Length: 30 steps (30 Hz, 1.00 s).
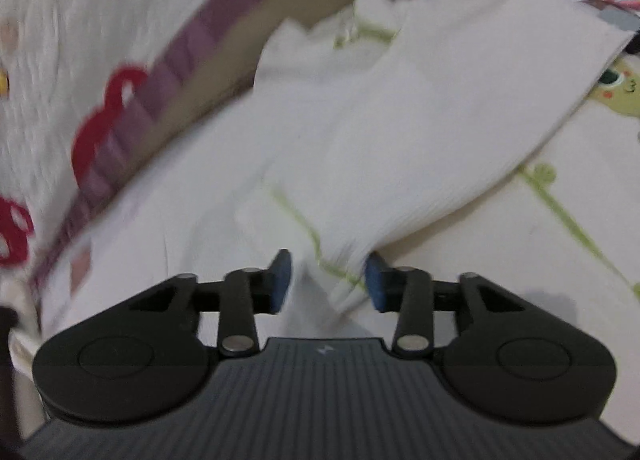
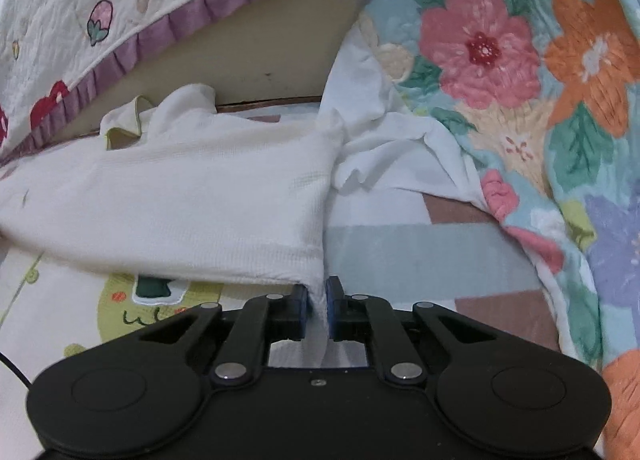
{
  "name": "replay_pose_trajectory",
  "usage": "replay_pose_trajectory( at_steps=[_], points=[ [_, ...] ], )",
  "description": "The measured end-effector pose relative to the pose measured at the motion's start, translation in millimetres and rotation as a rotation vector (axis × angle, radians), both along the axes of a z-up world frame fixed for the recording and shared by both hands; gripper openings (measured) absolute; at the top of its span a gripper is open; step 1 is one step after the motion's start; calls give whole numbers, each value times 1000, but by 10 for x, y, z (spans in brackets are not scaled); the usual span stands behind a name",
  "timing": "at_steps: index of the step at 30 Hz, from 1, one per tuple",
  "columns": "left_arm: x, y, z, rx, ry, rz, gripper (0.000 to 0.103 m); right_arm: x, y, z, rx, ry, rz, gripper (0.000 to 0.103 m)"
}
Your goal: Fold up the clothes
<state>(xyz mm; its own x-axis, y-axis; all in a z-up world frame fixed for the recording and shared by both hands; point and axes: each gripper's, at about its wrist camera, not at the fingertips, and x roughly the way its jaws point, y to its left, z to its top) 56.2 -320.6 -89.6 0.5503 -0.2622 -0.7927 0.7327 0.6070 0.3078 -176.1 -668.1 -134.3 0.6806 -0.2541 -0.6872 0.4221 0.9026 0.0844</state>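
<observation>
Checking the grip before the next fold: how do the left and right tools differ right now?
The left tool has its jaws spread, with the white garment loose between them; the right tool has its jaws pinched shut on a garment corner. The left view is blurred, the right one sharp. Both have blue pads.

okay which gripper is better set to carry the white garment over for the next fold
Right, probably. The right gripper is shut on the white garment at its hem corner. The left gripper is open, its pads apart around cloth, not pinching.
</observation>
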Motion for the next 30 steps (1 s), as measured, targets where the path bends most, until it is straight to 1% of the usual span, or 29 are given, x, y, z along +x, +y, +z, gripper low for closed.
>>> replay_pose_trajectory(
  at_steps=[3, 4, 5, 6, 7, 8, 9, 11, 13, 15, 16, 19, 20, 22, 23, 24, 25, 27, 28, 30],
  points=[
    [104, 185, 109, -76, 93, 98, 48, -56, 37, 95, 31, 3, -8, 17],
    [116, 257, 162, -112, 113, 129, 52, -85, 64, 146, 35, 2, -6, 18],
    [114, 348, 204, -142, 132, 164, 53, -128, 116, 218, 24, -2, 5, 24],
    [112, 439, 245, -171, 151, 200, 54, -172, 180, 292, 5, -8, 21, 34],
    [98, 521, 262, -190, 171, 233, 54, -212, 246, 364, -13, -15, 43, 37],
    [84, 634, 274, -208, 194, 269, 54, -251, 310, 435, -29, -23, 70, 40],
    [70, 747, 286, -226, 217, 304, 55, -288, 370, 501, -39, -33, 106, 40],
    [55, 995, 314, -248, 241, 366, 55, -340, 482, 625, -54, -47, 171, 42],
    [7, 1225, 355, -255, 229, 409, 56, -348, 583, 749, -60, -62, 225, 43],
    [-66, 1462, 405, -264, 197, 440, 59, -297, 666, 859, -33, -81, 263, 43],
    [-90, 1579, 429, -285, 185, 453, 61, -252, 725, 909, 1, -88, 284, 43],
    [-144, 1933, 511, -369, 151, 507, 62, -52, 1010, 1111, 98, -126, 395, 43],
    [-158, 2027, 547, -397, 132, 531, 62, 30, 1128, 1192, 142, -147, 440, 43],
    [-185, 2214, 620, -454, 93, 579, 62, 206, 1377, 1375, 267, -202, 530, 45],
    [-198, 2307, 657, -482, 73, 603, 62, 297, 1520, 1469, 334, -226, 574, 49],
    [-199, 2379, 671, -505, 76, 624, 61, 395, 1674, 1556, 392, -239, 616, 55],
    [-219, 2450, 680, -524, 80, 644, 60, 493, 1841, 1642, 425, -243, 654, 57],
    [-239, 2540, 661, -543, 93, 666, 60, 692, 2216, 1812, 412, -220, 722, 59],
    [-249, 2558, 651, -537, 88, 662, 60, 793, 2414, 1895, 384, -203, 756, 60],
    [-271, 2567, 638, -499, 58, 663, 60, 1003, 2838, 2051, 262, -148, 829, 60]
  ],
)
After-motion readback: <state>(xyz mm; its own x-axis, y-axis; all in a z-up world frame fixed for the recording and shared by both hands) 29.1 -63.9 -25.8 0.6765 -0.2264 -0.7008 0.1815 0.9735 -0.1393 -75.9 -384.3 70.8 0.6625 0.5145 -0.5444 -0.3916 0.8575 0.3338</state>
